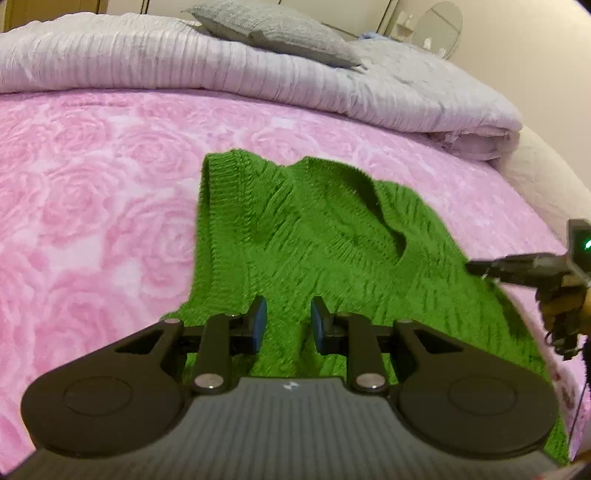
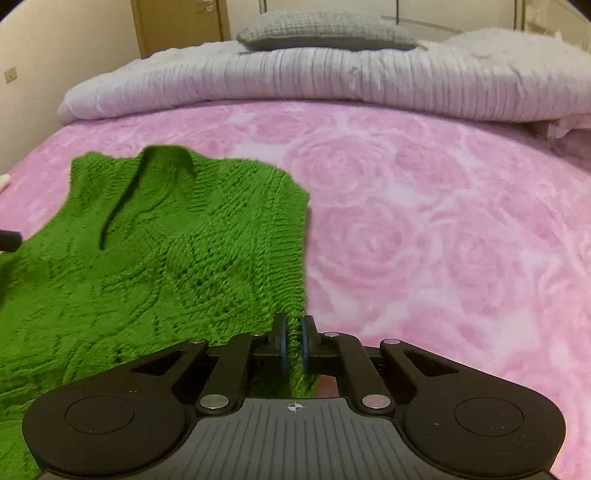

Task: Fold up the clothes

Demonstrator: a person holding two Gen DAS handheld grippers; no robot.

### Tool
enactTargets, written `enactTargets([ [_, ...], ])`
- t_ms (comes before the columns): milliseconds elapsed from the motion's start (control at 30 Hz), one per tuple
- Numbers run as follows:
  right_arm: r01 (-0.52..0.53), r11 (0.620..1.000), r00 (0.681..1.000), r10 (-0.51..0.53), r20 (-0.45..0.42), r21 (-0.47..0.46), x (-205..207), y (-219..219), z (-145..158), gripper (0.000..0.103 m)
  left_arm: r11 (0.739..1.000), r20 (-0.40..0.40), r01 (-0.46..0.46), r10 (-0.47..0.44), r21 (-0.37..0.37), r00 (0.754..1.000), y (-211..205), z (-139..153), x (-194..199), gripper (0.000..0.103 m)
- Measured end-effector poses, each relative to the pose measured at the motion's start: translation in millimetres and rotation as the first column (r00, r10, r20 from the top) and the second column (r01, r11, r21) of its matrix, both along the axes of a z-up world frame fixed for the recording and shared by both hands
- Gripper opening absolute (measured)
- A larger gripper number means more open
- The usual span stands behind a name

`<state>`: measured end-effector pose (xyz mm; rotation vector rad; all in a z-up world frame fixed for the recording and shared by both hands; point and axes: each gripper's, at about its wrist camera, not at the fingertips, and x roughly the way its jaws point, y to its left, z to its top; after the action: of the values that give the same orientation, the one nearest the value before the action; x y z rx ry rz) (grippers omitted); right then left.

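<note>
Green knitted vest (image 2: 155, 251), sleeveless and V-necked, lies spread on the pink rose-patterned blanket (image 2: 424, 229) that covers the bed, neck end away from us and hem end under our two tools. We hold the right gripper (image 2: 293, 345) at the vest's right edge, its blue pads (image 2: 282, 343) drawn close together with a ridge of green knit pinched between them; this grip, we judge, is placed at the side seam so that the edge can be carried across the body for a fold. We keep the left gripper (image 1: 288, 321) low over the left part of the hem, its fingers (image 1: 258, 317) a moderate way apart with knit beneath and between them but nothing clamped, so we read it as poised to take its own hold. In the left wrist view the right gripper appears at the far right edge, at the vest's border. The fabric shows a heavy cable pattern, ribbed armhole bands and a sunken crease running from the neckline; it looks thick and soft, and lies somewhat rumpled, not flat. Behind it a folded lilac quilt (image 1: 184, 59) carries a grey pillow (image 1: 280, 33).
</note>
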<state>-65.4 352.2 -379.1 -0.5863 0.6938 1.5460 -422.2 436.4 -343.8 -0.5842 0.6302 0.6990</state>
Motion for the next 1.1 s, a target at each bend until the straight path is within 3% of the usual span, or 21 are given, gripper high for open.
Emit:
enactTargets([
  [33,0.016,1.000,0.999,-0.016,-0.029,0.019,0.3,-1.0,3.9,0.011,1.000,-0.002,-0.011,0.011,0.003,1.000,-1.6,0.6,-5.4,0.020],
  [133,0.044,0.996,0.984,-0.030,-0.177,0.077,8.7,-16.8,20.9,0.012,0.998,0.003,-0.061,0.061,0.012,0.998,-7.5,4.1,-26.5,0.021],
  [233,0.135,0.989,0.955,-0.115,-0.272,0.057,21.9,-46.5,29.1,0.013,0.992,0.017,-0.123,0.123,-0.009,0.992,-14.1,8.0,-50.6,0.023],
  [300,0.174,0.985,0.937,-0.159,-0.311,0.019,27.1,-68.0,26.4,0.013,0.986,0.067,-0.156,0.160,-0.064,0.985,-16.1,8.2,-67.4,0.032],
  [500,0.251,0.965,0.863,-0.259,-0.433,-0.078,30.5,-111.6,12.8,0.013,0.938,0.127,-0.259,0.293,-0.232,0.948,-7.7,-10.7,-91.7,0.036],
  [600,0.275,0.957,0.819,-0.283,-0.499,-0.090,29.7,-112.5,12.1,0.013,0.901,0.183,-0.255,0.333,-0.352,0.925,-1.9,-29.8,-91.7,0.035],
  [633,0.290,0.952,0.801,-0.297,-0.520,-0.098,31.6,-112.0,12.3,0.013,0.899,0.201,-0.253,0.338,-0.357,0.919,-2.1,-32.5,-90.8,0.024],
  [667,0.308,0.947,0.786,-0.310,-0.535,-0.097,33.9,-111.9,13.7,0.013,0.910,0.193,-0.254,0.328,-0.328,0.925,-4.0,-33.3,-88.4,0.008],
  [767,0.367,0.926,0.739,-0.347,-0.578,-0.087,43.1,-115.0,17.6,0.013,0.958,0.084,-0.249,0.263,-0.145,0.961,-14.3,-30.6,-76.8,0.006],
  [867,0.392,0.917,0.716,-0.354,-0.601,-0.072,49.1,-119.5,21.0,0.013,0.976,-0.038,-0.212,0.214,0.041,0.976,-24.6,-27.9,-65.2,0.006],
  [900,0.390,0.918,0.720,-0.356,-0.596,-0.077,49.0,-120.7,19.4,0.013,0.974,-0.040,-0.223,0.225,0.051,0.974,-25.2,-27.8,-66.5,0.010],
  [1000,0.375,0.916,0.737,-0.389,-0.552,-0.144,42.6,-116.6,7.5,0.014,0.952,0.047,-0.304,0.306,-0.045,0.951,-24.1,-27.0,-82.9,0.017],
  [1100,0.380,0.916,0.748,-0.385,-0.541,-0.127,36.7,-131.4,12.8,0.014,0.955,0.066,-0.289,0.294,-0.072,0.954,-46.4,-15.1,-93.2,0.018],
])
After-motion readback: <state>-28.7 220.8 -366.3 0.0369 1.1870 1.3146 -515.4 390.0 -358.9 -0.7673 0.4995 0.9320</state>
